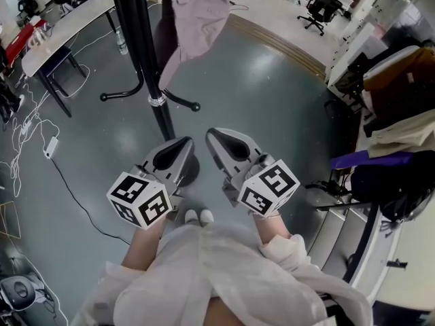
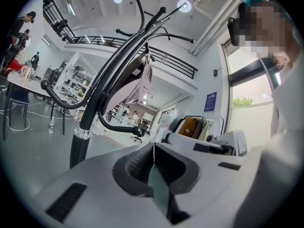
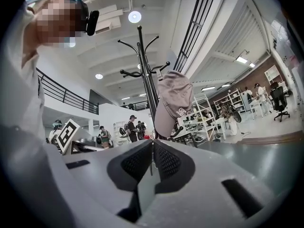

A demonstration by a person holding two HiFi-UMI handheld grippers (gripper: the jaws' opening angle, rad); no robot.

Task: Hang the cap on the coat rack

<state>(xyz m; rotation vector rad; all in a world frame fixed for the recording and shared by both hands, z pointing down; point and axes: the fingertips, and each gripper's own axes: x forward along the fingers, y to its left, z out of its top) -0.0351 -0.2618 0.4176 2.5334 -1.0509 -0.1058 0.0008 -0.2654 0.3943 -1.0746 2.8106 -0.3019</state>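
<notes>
A mauve cap [image 1: 197,19] hangs on the black coat rack [image 1: 139,46]; in the right gripper view the cap [image 3: 172,103] dangles from a hook on the coat rack's pole [image 3: 147,75]. My left gripper [image 1: 182,143] is shut and empty, close to the rack's pole near its base. My right gripper [image 1: 216,136] is beside it, also shut with nothing between its jaws. In the left gripper view the left gripper [image 2: 153,145] faces the curved hooks of the coat rack [image 2: 104,84] from below. In its own view the right gripper [image 3: 152,142] points level toward the cap, well short of it.
A table [image 1: 61,32] stands at the back left with cables [image 1: 30,134] on the floor. Shelving with bags and clothes [image 1: 397,134] lines the right side. An office chair [image 1: 319,9] sits far back. Several people [image 3: 130,127] stand in the distance.
</notes>
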